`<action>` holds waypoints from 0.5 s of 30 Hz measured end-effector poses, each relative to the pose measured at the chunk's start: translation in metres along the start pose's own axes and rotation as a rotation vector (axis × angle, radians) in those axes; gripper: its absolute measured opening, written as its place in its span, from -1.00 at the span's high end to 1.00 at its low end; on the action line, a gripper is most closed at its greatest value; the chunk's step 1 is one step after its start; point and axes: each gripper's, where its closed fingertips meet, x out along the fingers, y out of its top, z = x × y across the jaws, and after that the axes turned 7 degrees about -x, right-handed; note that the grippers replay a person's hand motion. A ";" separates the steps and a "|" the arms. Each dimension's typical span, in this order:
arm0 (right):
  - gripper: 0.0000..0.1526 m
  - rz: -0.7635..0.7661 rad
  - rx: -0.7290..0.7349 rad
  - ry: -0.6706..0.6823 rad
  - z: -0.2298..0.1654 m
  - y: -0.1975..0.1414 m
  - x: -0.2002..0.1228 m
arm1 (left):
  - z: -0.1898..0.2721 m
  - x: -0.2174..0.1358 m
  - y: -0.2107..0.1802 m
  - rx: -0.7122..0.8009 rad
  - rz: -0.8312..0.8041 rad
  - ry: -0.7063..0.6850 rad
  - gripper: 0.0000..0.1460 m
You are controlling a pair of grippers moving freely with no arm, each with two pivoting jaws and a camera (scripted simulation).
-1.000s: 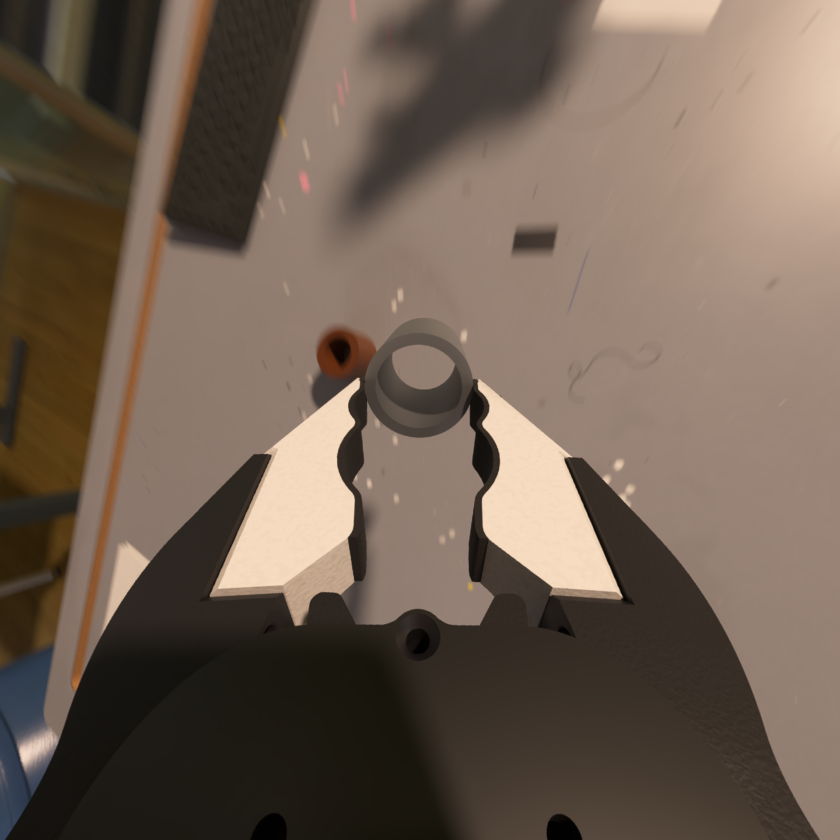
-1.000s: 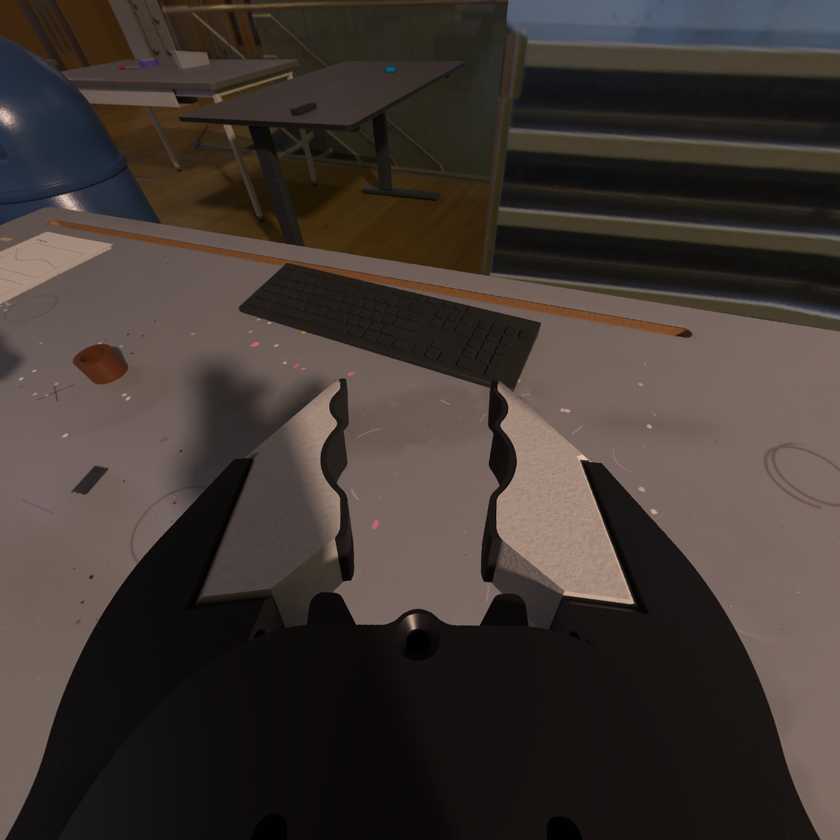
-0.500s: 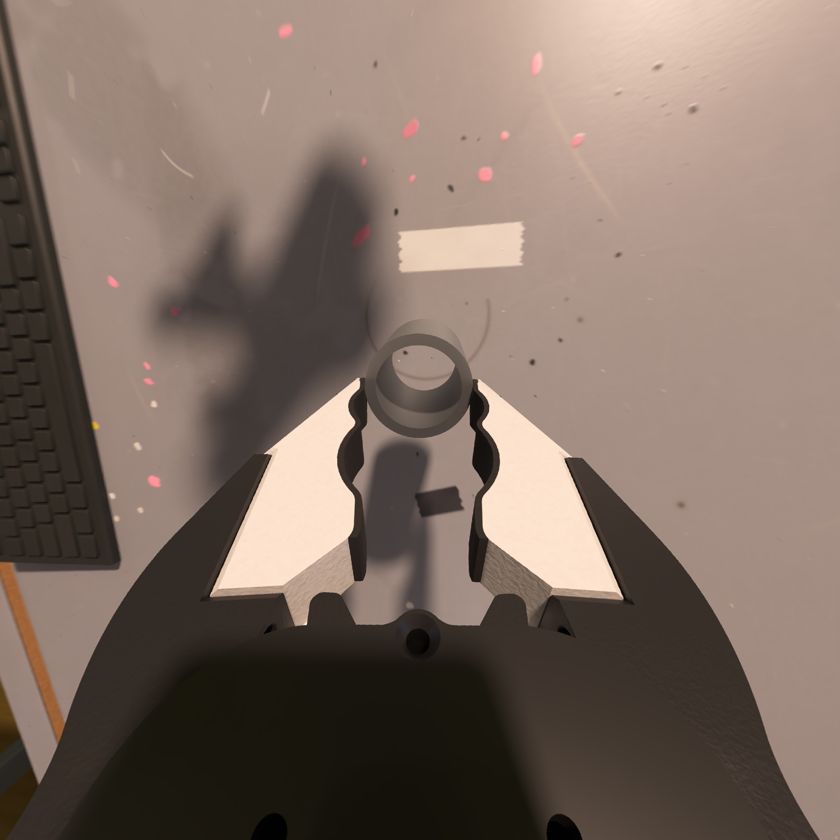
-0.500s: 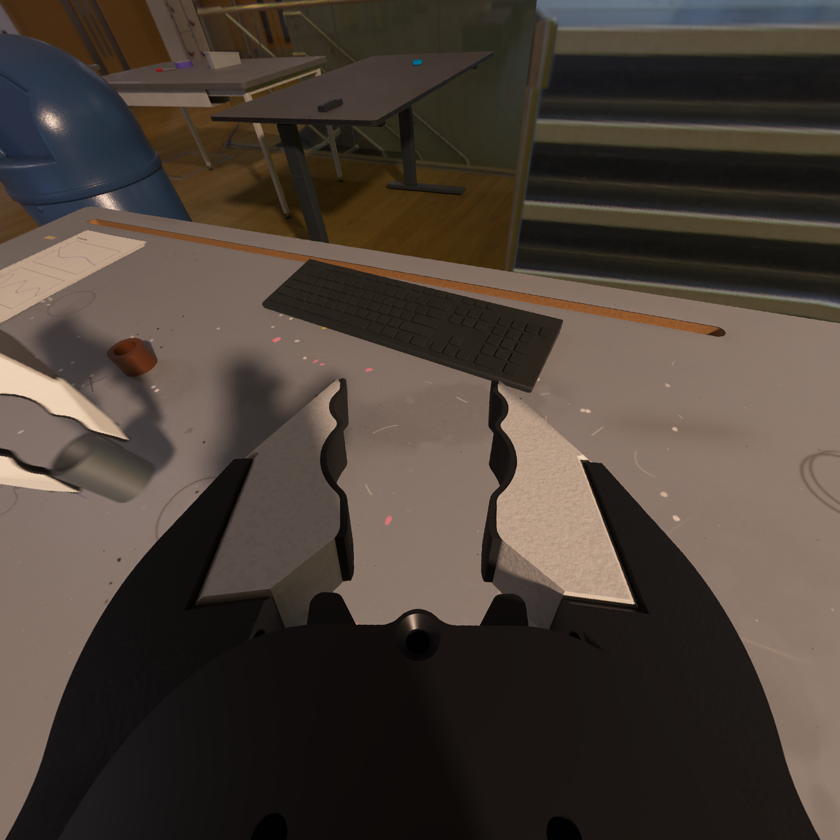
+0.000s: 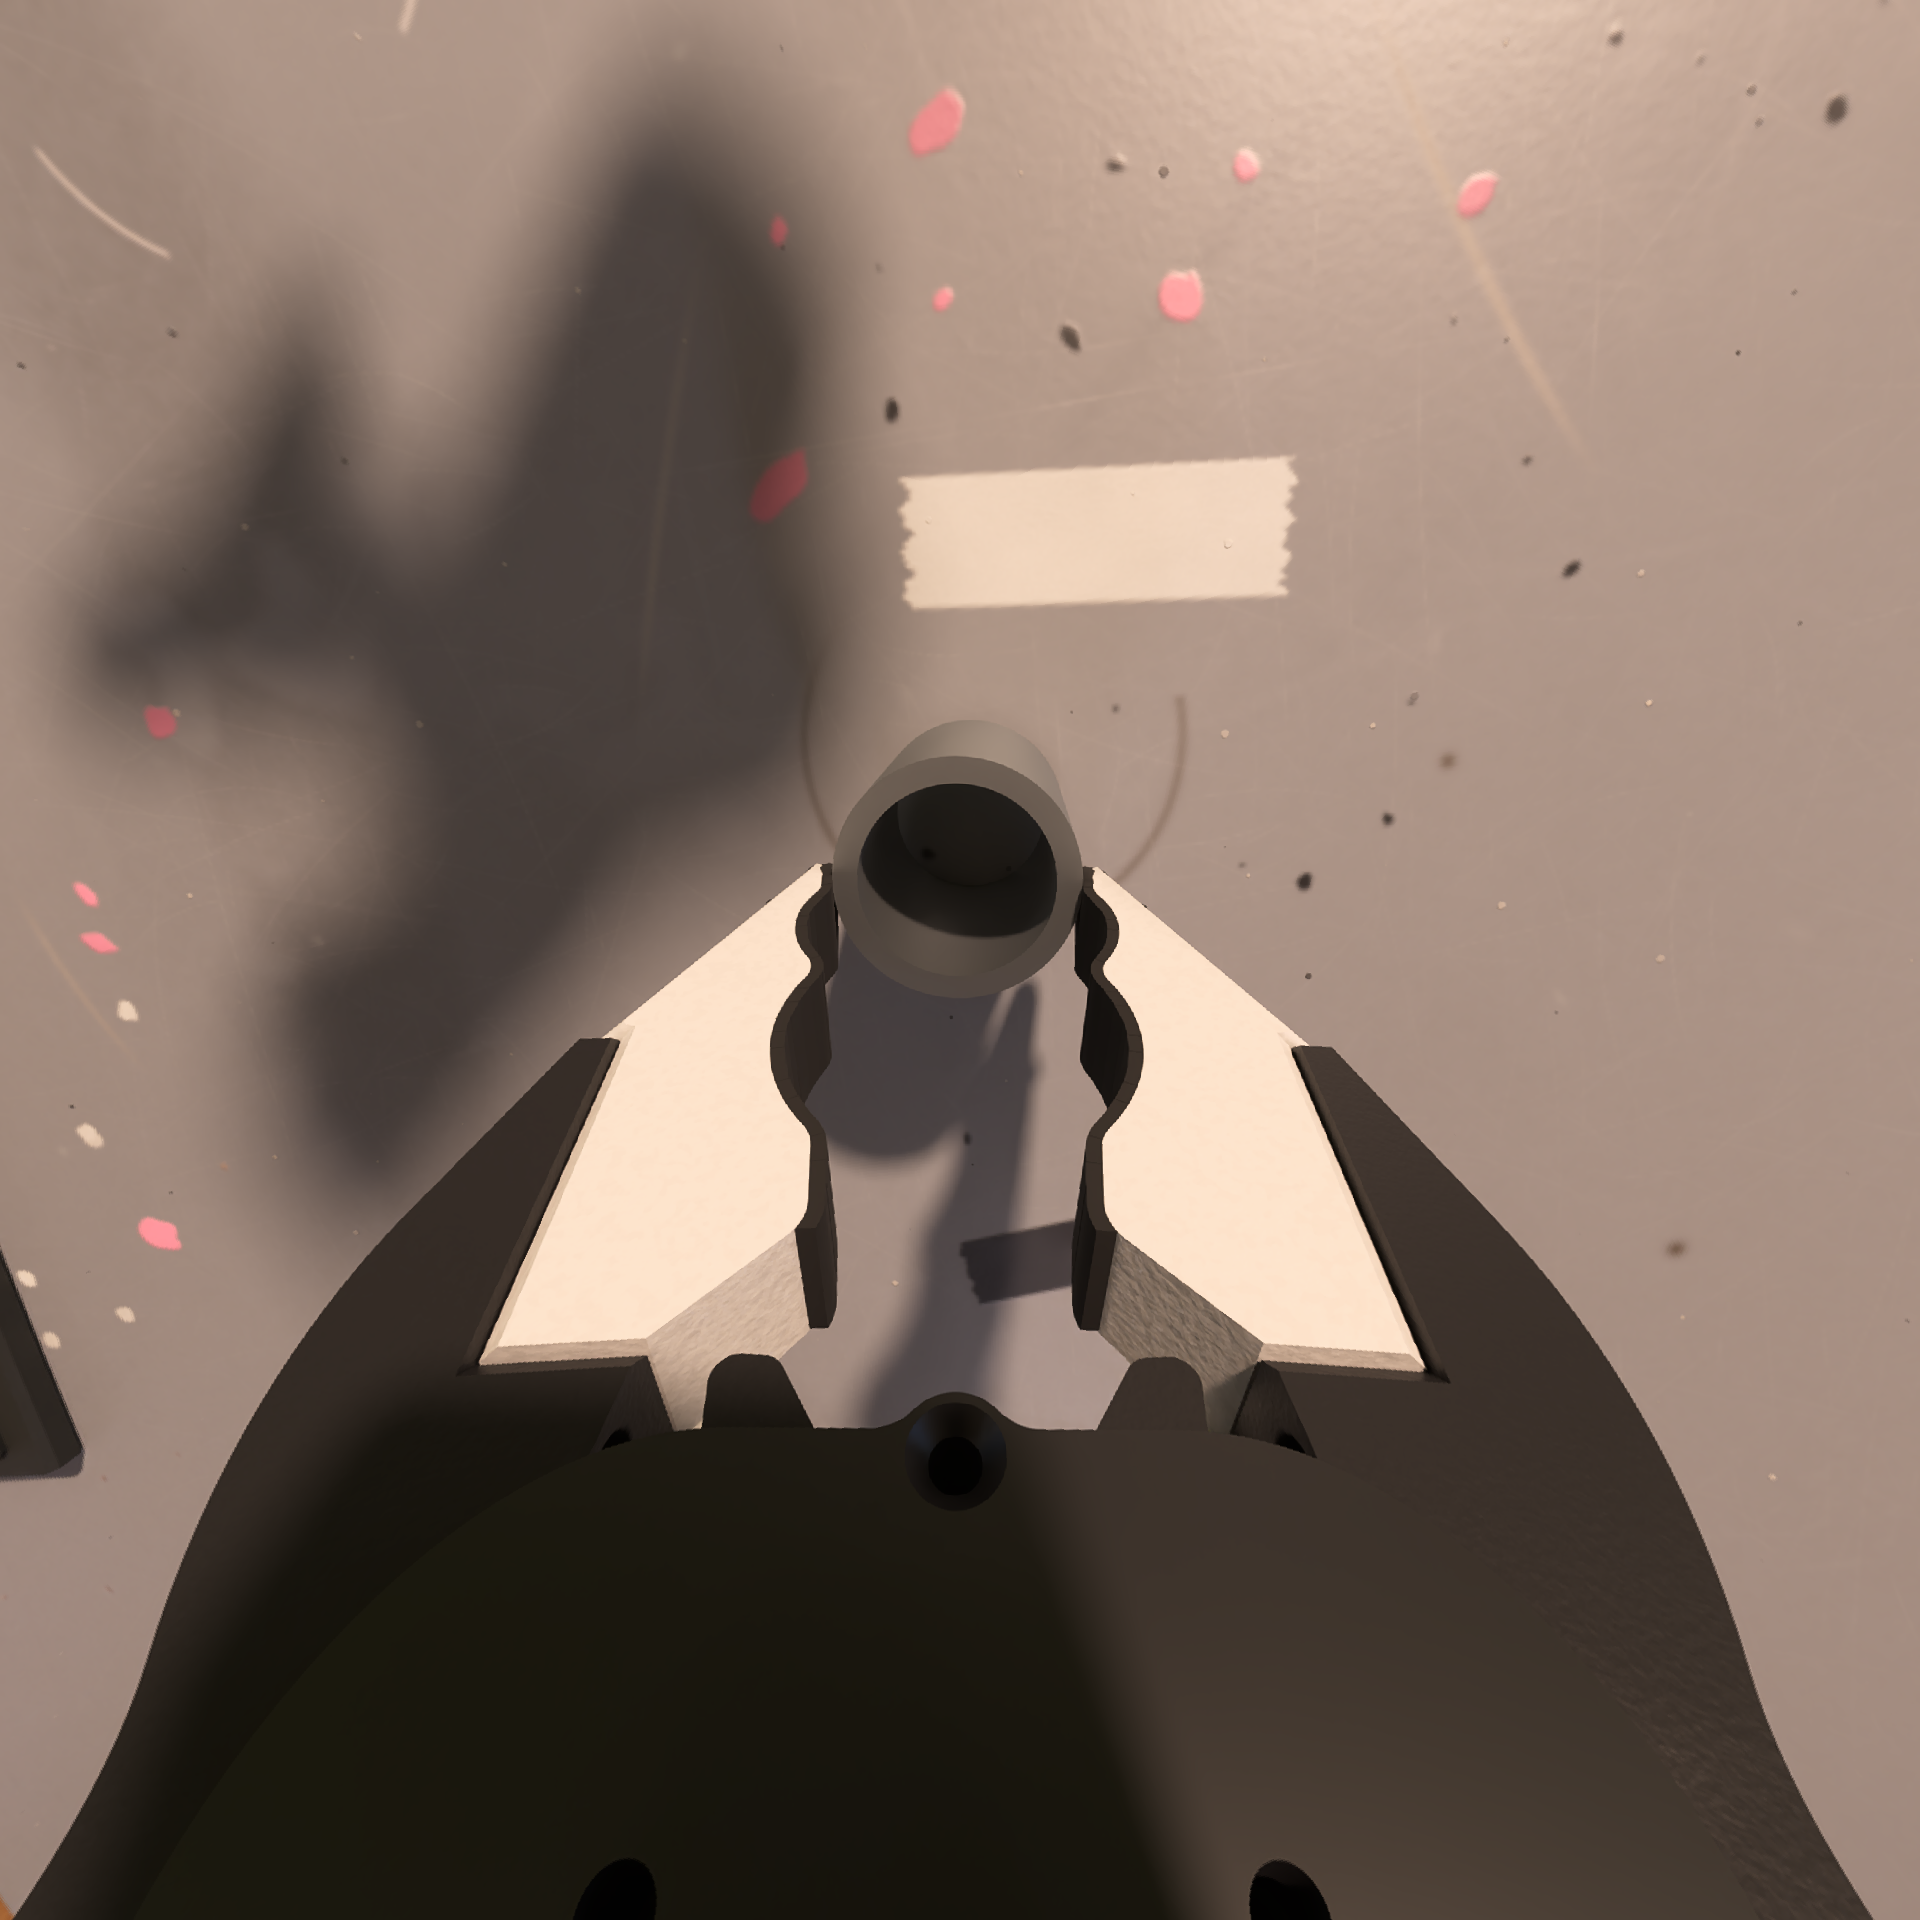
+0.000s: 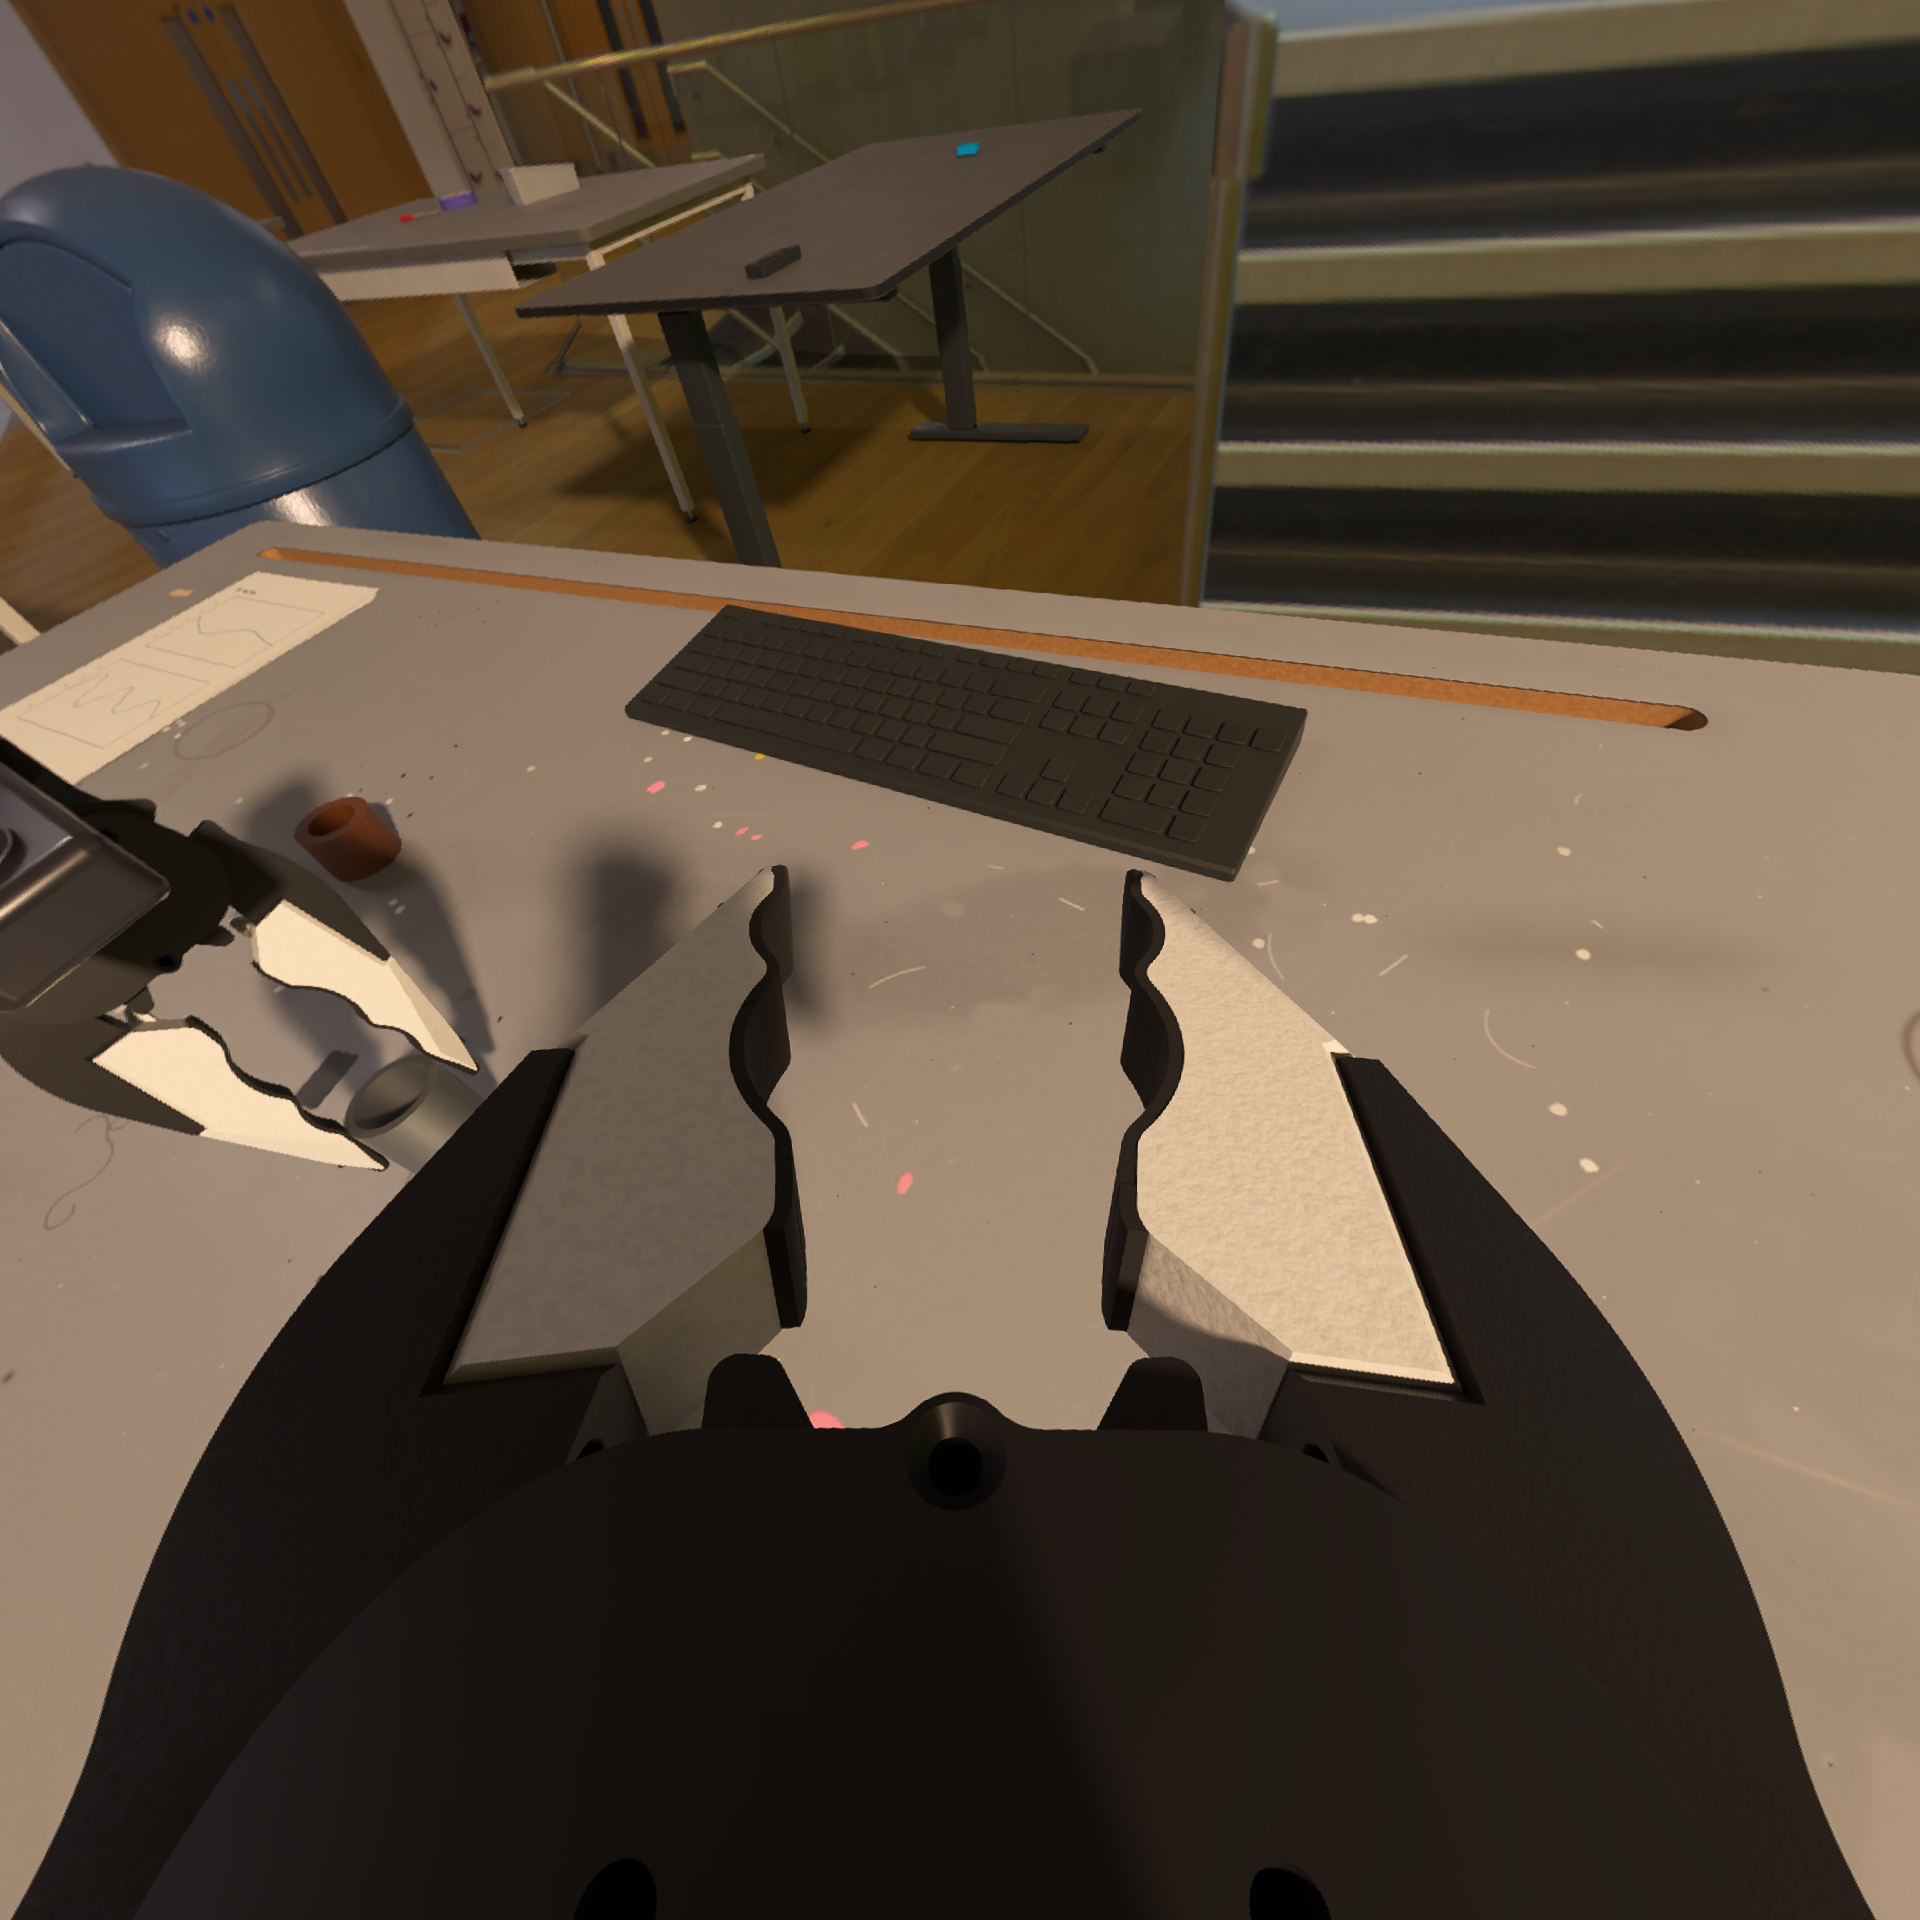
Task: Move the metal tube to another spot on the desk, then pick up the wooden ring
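The left gripper point(image 5: 958, 894) pinches the metal tube point(image 5: 954, 868) at its fingertips, bore facing the camera, low over the grey desk point(image 5: 1558, 831) just near of a strip of pale tape point(image 5: 1099, 532); whether the tube touches the surface cannot be told. To place it well, lower until it rests, then part the 2 fingers slowly so it does not roll. The right gripper point(image 6: 954, 904) hangs spread and empty. The wooden ring point(image 6: 348, 834) sits far left, before the keyboard point(image 6: 966, 727).
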 end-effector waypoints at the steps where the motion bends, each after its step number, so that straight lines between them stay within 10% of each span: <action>1: 0.15 0.005 0.007 -0.004 0.001 0.000 0.000 | -0.001 -0.001 0.001 -0.002 0.015 0.008 0.38; 8: 0.14 0.020 0.032 0.005 0.007 0.000 -0.005 | 0.004 -0.092 -0.004 -0.048 0.219 0.137 0.26; 15: 0.14 0.071 0.059 -0.011 0.015 0.008 -0.022 | -0.006 -0.184 -0.171 -0.231 -0.005 0.411 0.32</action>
